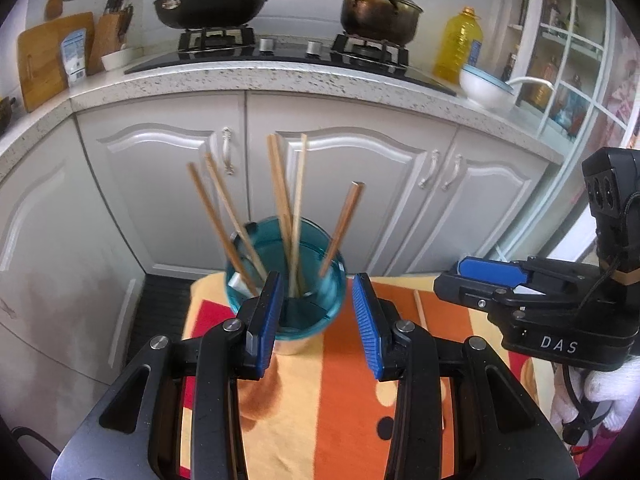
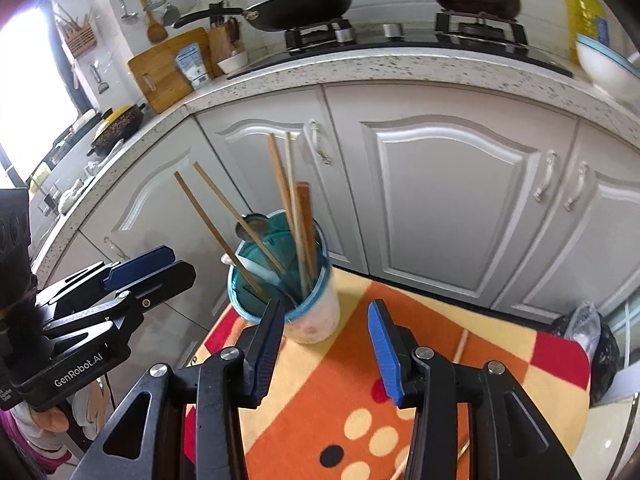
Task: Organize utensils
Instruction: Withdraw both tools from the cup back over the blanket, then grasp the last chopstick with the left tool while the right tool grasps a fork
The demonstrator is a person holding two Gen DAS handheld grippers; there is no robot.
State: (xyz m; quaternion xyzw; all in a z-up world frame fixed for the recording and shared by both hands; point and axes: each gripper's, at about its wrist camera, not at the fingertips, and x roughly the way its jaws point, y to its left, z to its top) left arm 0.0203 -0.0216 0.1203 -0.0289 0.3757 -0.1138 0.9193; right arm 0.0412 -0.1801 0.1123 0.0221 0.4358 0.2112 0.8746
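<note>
A cup with a teal rim stands at the far edge of a table with an orange patterned cloth. Several wooden chopsticks stick up out of it, beside a metal spoon and a white spoon. My left gripper is open just short of the cup, with nothing between its pads. My right gripper is open to the right of the cup, and nothing is in it either. A loose chopstick lies on the cloth on the right. The left gripper also shows in the right wrist view.
Behind the table run grey cabinet doors under a speckled counter with a stove, a black pan, a pot, an oil bottle and a white bowl. A dark bag sits off the table's right edge.
</note>
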